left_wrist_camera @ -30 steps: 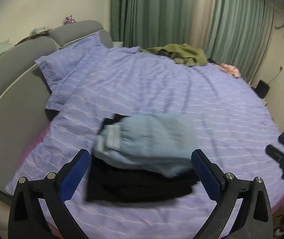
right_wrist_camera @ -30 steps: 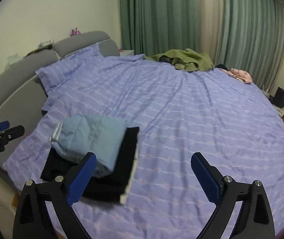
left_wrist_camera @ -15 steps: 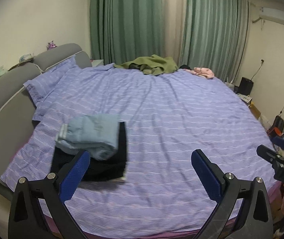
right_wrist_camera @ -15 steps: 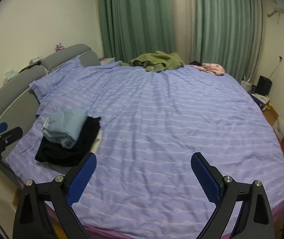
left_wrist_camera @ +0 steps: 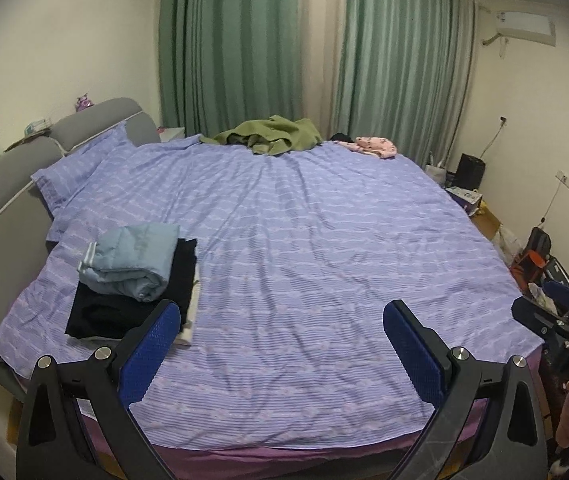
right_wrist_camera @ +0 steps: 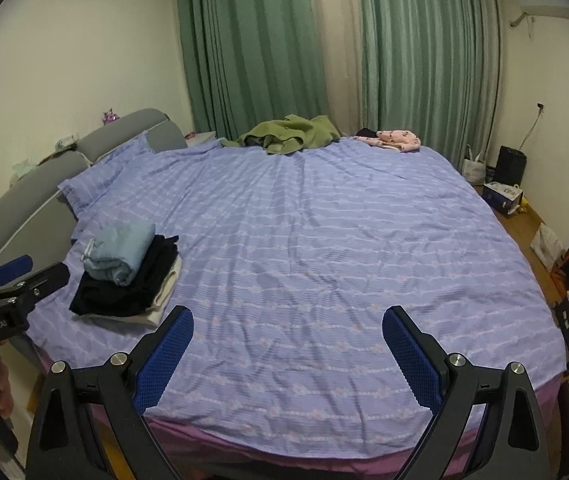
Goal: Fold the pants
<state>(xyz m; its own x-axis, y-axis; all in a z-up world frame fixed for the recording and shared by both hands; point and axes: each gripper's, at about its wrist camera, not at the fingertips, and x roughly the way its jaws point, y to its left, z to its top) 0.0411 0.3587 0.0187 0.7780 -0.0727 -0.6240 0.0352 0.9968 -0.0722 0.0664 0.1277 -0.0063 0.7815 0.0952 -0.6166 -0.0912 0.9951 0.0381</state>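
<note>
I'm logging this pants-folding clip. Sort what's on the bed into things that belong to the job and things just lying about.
Part of the job:
- light blue folded pants, top of the stack
- black folded garment beneath it
- pale folded piece at the bottom
- left gripper, right gripper, both open and empty

Just lying about:
- olive green garment
- pink garment
- pillow

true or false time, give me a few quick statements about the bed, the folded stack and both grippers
1. The light blue folded pants lie on top of the black folded clothes. True.
2. The left gripper is shut on cloth. False: it is open and holds nothing.
3. The olive green garment lies crumpled at the far edge of the bed. True.
4. The right gripper holds the pink garment. False: it is open and empty; the garment lies on the bed.
</note>
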